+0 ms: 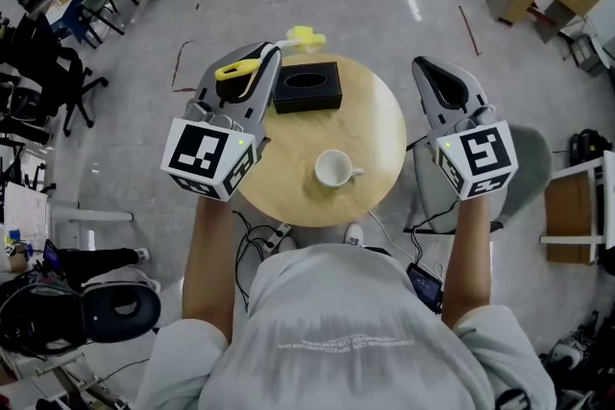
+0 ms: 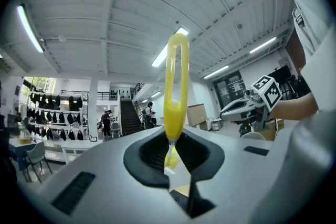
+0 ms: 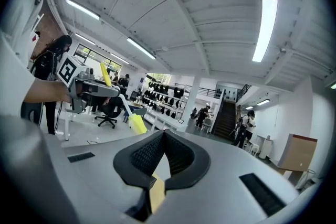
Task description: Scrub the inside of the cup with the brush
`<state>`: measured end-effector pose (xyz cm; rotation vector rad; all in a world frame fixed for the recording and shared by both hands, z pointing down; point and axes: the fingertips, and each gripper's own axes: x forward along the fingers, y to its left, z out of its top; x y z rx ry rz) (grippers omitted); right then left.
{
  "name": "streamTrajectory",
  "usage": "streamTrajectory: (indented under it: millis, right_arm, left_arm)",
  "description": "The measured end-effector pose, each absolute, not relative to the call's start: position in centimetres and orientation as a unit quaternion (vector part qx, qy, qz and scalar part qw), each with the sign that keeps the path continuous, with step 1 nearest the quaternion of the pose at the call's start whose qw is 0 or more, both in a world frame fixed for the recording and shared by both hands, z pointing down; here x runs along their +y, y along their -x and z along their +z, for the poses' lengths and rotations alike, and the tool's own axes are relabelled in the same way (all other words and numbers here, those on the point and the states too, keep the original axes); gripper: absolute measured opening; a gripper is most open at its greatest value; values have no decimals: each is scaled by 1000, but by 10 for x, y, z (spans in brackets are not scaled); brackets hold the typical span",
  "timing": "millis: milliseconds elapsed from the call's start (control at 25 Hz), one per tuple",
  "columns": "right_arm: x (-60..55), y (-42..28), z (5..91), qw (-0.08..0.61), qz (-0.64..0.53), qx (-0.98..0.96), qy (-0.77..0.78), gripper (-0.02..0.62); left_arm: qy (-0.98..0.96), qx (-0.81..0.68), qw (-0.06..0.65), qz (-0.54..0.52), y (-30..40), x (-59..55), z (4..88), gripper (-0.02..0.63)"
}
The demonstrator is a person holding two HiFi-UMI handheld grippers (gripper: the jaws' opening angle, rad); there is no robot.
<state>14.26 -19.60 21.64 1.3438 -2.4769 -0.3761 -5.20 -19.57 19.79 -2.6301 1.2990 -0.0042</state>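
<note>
— How are the arms (image 1: 206, 256) held?
— Both are stretched out forward, side by side and well apart. The left gripper (image 1: 265, 62) is held level over the far left edge of the table (image 1: 384, 134). The right gripper (image 1: 430, 70) is held about level past the table's right edge, above a grey chair (image 1: 528, 170).
— What is held?
— The brush (image 1: 240, 68) is gripped by the left jaws, which are shut on its thin neck. Its yellow loop handle is stuck up over the gripper, and its head is pointed away, near a black box (image 1: 307, 87). The right jaws are shut together, and nothing is held in them.
— Where is the cup (image 1: 334, 170)?
— It is set upright on the table near the front edge, between and below the two grippers, and is touched by neither. Bare wood is seen all round it. The box is set well behind it.
</note>
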Motion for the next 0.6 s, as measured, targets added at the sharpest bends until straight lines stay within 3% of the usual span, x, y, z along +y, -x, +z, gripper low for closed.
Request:
streamTrajectory:
  millis: [600]
  right_arm:
    - [-191, -145, 221, 167, -132, -862, -459, 26]
  left_arm:
    - [893, 436, 110, -17, 45, -190, 200, 51]
